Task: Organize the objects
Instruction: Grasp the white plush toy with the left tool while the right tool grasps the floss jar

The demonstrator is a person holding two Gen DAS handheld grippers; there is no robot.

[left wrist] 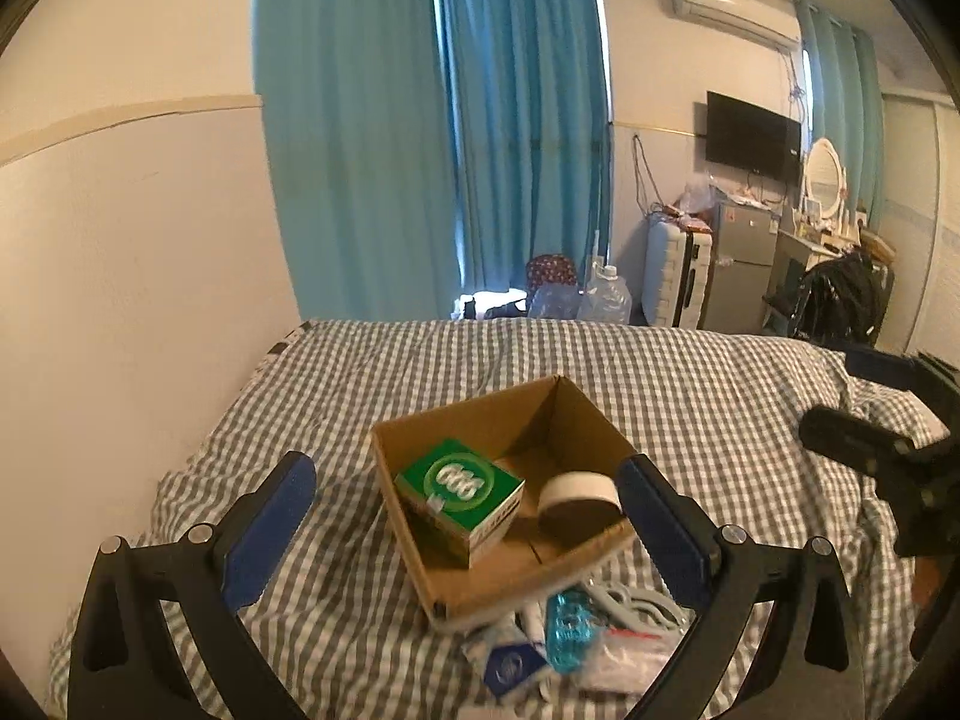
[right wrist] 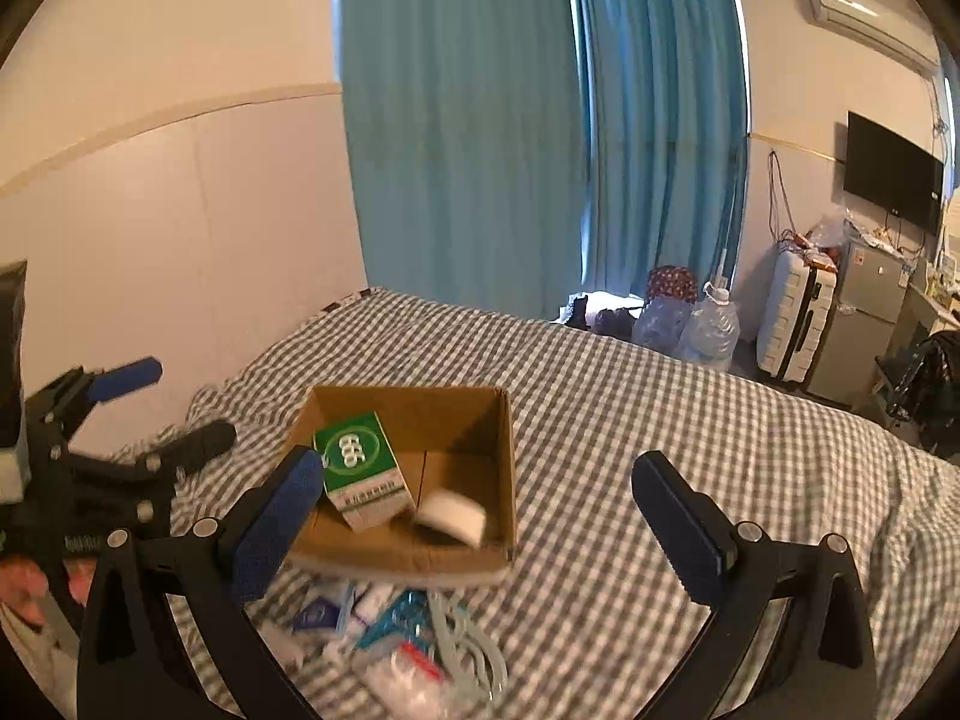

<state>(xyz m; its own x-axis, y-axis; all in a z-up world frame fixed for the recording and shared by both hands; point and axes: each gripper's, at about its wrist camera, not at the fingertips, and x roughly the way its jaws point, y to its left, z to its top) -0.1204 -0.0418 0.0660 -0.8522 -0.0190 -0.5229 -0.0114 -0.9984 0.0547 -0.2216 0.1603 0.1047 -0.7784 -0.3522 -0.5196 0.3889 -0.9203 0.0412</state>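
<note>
An open cardboard box (left wrist: 576, 414) (right wrist: 501, 456) sits on the checked bed. Inside it lie a green-and-white carton (left wrist: 459, 495) (right wrist: 360, 471) and a white round roll (left wrist: 579, 501) (right wrist: 453, 516). In front of the box lies a pile of small items: a blue-capped packet (left wrist: 567, 630), white packets and grey hangers (right wrist: 474, 642). My left gripper (left wrist: 468, 534) is open and empty, hovering above the box; it also shows in the right wrist view (right wrist: 162, 408). My right gripper (right wrist: 480, 528) is open and empty, above the box's near right side.
The checked bed cover (left wrist: 690, 372) spreads wide to the right and behind the box. A wall runs along the left. Beyond the bed stand blue curtains, water bottles (right wrist: 711, 324), a suitcase (right wrist: 792, 318) and a fridge.
</note>
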